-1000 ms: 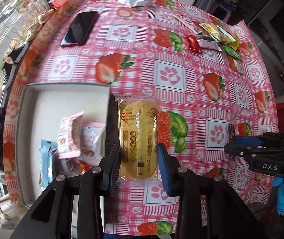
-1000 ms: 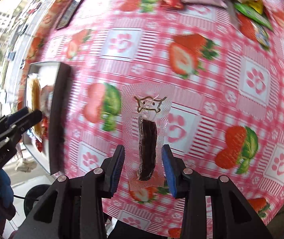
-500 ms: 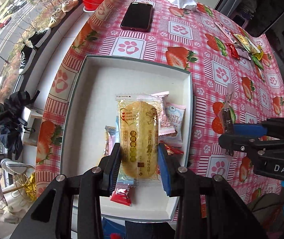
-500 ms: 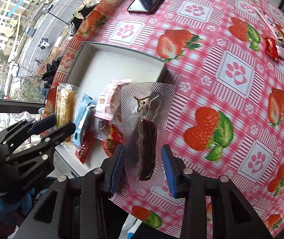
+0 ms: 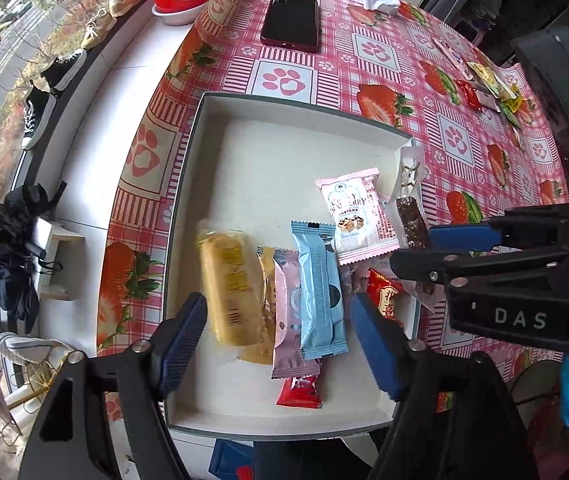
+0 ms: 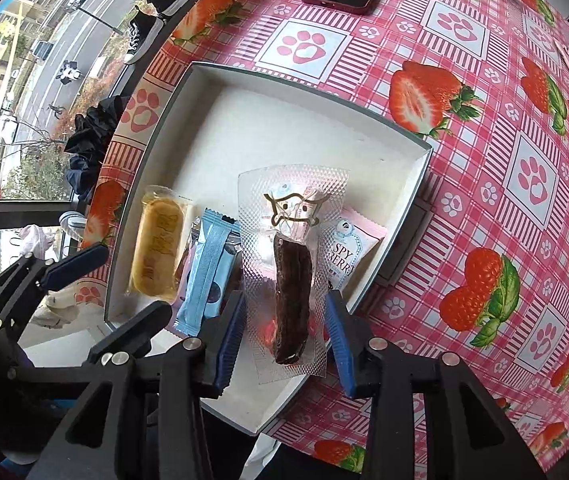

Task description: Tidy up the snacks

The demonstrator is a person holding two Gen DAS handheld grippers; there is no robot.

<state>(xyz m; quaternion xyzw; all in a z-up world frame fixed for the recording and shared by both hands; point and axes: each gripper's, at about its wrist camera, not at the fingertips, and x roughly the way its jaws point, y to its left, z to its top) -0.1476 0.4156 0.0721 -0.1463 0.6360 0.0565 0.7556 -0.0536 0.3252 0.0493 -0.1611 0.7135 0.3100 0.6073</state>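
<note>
My left hand-held gripper (image 5: 278, 336) hangs spread and empty over the white tray (image 5: 284, 104), with the yellow cake packet (image 5: 230, 288) lying flat inside near the tray's left wall, beside the blue packet (image 5: 318, 292). My right hand-held gripper (image 6: 284, 330) pinches the clear packet with the dark meat strip (image 6: 292, 264) above the tray's right side, over the pink strawberry packet (image 6: 354, 256). I judge the risk to be the slick film sliding out early or landing across the tray's right rim and tipping onto the surface (image 6: 484, 184), since this gripper hangs so near that edge.
</note>
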